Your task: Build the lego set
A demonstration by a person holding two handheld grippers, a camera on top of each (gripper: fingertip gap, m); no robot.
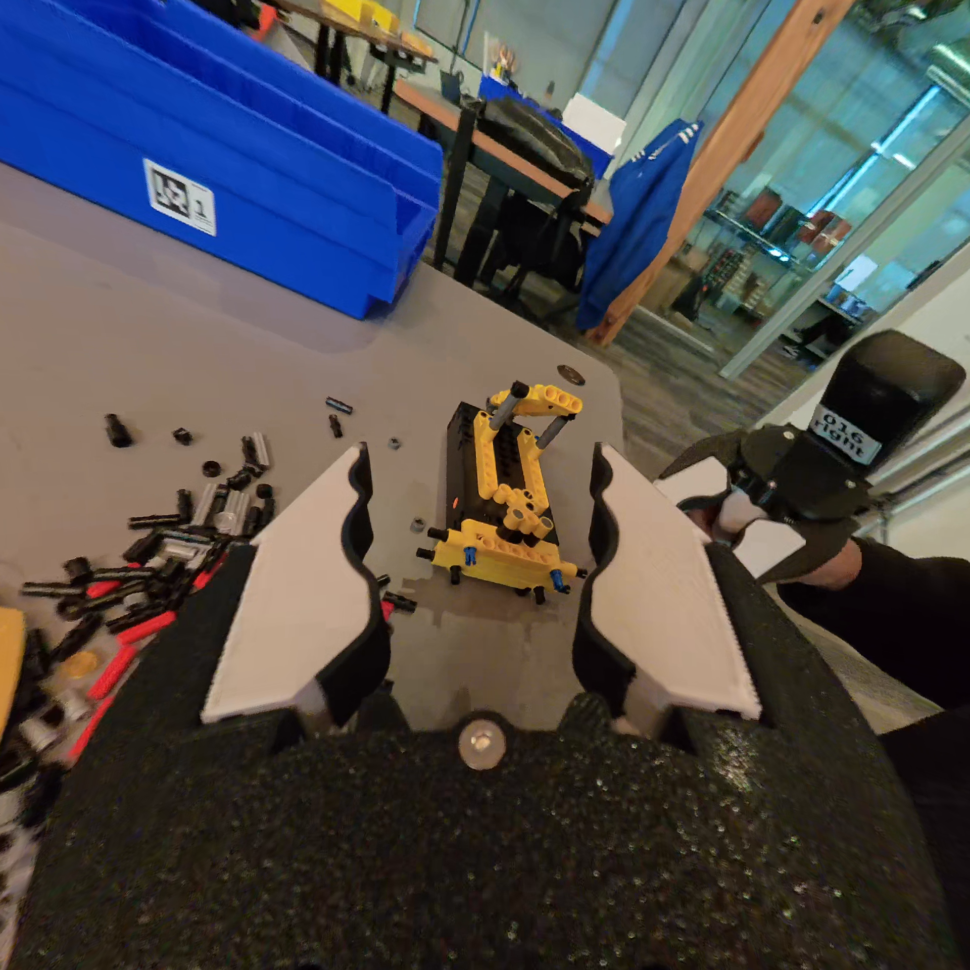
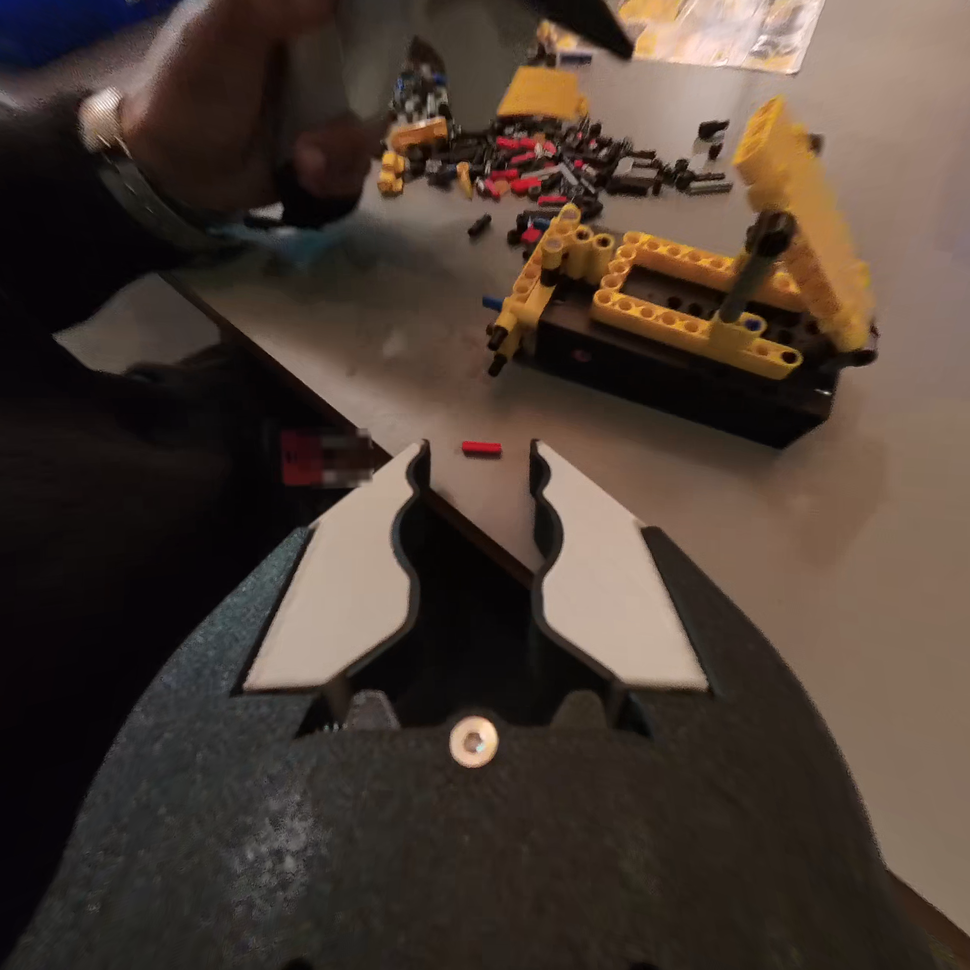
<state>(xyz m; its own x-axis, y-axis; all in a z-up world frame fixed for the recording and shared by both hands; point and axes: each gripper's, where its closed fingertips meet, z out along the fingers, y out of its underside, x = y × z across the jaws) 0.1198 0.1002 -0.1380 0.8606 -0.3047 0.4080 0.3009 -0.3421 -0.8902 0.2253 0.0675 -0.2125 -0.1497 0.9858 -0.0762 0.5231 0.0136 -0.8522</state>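
A yellow and black brick model [image 1: 504, 493] stands on the grey table [image 1: 210, 367], made of yellow holed beams and grey axles on a black block. My left gripper [image 1: 480, 456] is open and empty, hovering above the table with the model just beyond its fingertips. The model also shows in the right wrist view [image 2: 682, 309]. My right gripper [image 2: 478, 450] is open and empty over the table's near edge. A small red pin [image 2: 482, 447] lies on the table between its fingertips. The right gripper also shows at the right of the left wrist view [image 1: 698, 498].
A pile of loose black, red and grey pieces [image 1: 157, 551] lies left of the model, also seen in the right wrist view [image 2: 525, 157]. A blue bin [image 1: 220, 147] stands at the back. A printed sheet [image 2: 724, 31] lies on the far table. A person's hand [image 2: 220, 105] holds the left gripper. Spacing between my two grippers at the tips: around 15 cm.
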